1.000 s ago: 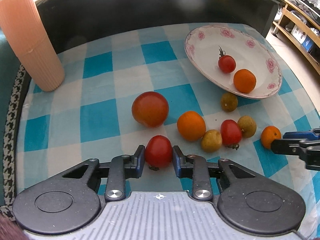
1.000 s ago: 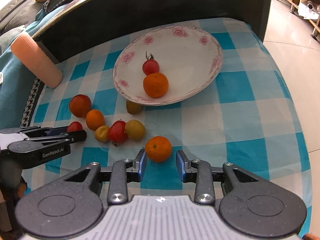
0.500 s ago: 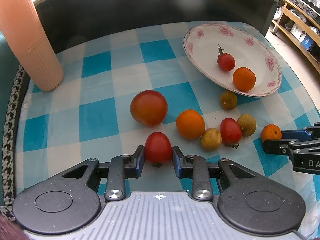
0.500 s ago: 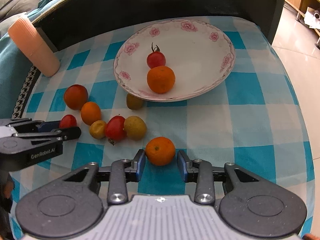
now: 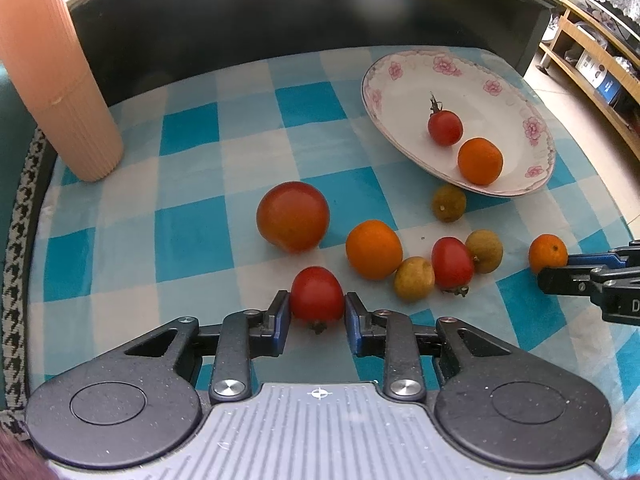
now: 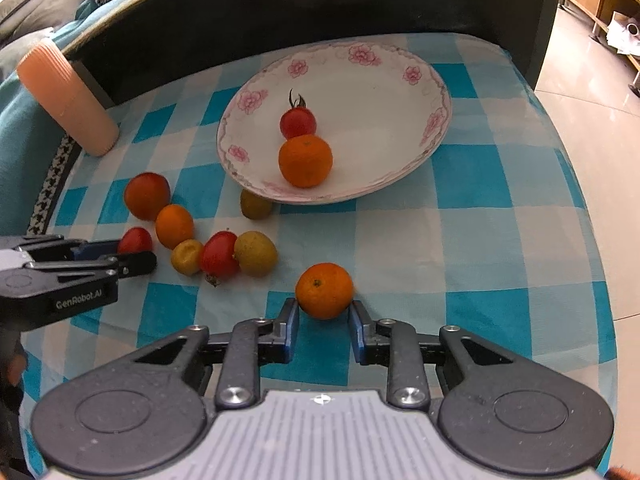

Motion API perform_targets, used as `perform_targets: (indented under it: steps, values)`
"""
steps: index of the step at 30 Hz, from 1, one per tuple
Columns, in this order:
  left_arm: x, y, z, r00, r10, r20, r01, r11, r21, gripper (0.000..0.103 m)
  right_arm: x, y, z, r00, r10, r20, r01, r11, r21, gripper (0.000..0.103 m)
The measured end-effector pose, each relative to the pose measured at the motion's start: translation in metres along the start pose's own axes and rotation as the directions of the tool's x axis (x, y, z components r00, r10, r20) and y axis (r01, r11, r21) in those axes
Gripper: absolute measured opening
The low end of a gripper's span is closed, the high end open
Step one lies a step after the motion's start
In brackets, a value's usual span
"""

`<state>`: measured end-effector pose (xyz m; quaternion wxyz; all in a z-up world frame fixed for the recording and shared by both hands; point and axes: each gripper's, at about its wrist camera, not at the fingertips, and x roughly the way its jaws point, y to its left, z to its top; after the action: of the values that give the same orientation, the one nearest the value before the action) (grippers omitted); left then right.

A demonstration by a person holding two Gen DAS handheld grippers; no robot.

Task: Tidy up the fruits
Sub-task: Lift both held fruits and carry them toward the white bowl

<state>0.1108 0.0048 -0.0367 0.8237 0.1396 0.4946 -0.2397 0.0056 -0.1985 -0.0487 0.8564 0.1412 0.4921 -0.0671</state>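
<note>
Jaws – left gripper clamping glossy round tomato, right gripper closing on dimpled mandarin.

"GenRobot.AI" stands in white on the left tool, seen from the right wrist.

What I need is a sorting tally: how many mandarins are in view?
3 mandarins: one in the plate, one on the cloth beside the big tomato, one between the right gripper's jaws, just closed. None seems hidden.

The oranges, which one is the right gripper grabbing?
The small orange alone on the cloth, nearest the right gripper, whose jaws have just closed on it. Another orange lies in the plate; a third sits among the tomatoes.
</note>
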Motion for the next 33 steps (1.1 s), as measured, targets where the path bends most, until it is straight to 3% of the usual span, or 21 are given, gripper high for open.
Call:
perform_targets:
  steps: [15, 16, 17, 25, 28, 31, 33]
  values:
    - [-0.010, 0.002, 0.001, 0.999, -0.043, 0.014, 0.043, 0.999, -0.007, 0.037, -0.015, -0.008, 0.000, 0.998, 0.051, 0.022, -0.051, 0.999, 0.015, 0.038]
    - [-0.011, 0.002, 0.001, 0.999, -0.045, 0.016, 0.045, 0.999, -0.008, 0.037, -0.016, -0.008, 0.000, 0.998, 0.054, 0.025, -0.055, 0.998, 0.016, 0.035]
    - [-0.012, 0.002, 0.001, 0.999, -0.048, 0.019, 0.048, 0.999, -0.008, 0.037, -0.017, -0.008, 0.001, 0.998, 0.060, 0.027, -0.061, 0.998, 0.018, 0.023]
    - [-0.009, -0.004, 0.000, 0.999, -0.053, 0.009, 0.053, 0.999, 0.007, 0.038, -0.013, -0.009, 0.000, 0.999, 0.043, -0.002, -0.043, 0.999, 0.020, 0.022]
    - [-0.007, -0.002, 0.001, 0.998, -0.056, 0.007, 0.056, 0.998, -0.002, 0.039, -0.015, -0.009, -0.002, 0.997, 0.070, -0.013, -0.070, 0.997, 0.021, 0.028]
    - [-0.007, -0.003, 0.000, 0.998, -0.063, 0.005, 0.063, 0.998, -0.003, 0.039, -0.014, -0.006, -0.002, 0.997, 0.071, -0.017, -0.071, 0.997, 0.010, 0.049]
    - [-0.009, -0.003, -0.001, 0.998, -0.068, 0.007, 0.068, 0.998, 0.004, 0.040, -0.015, -0.005, -0.002, 0.998, 0.067, -0.013, -0.067, 0.998, 0.016, 0.049]
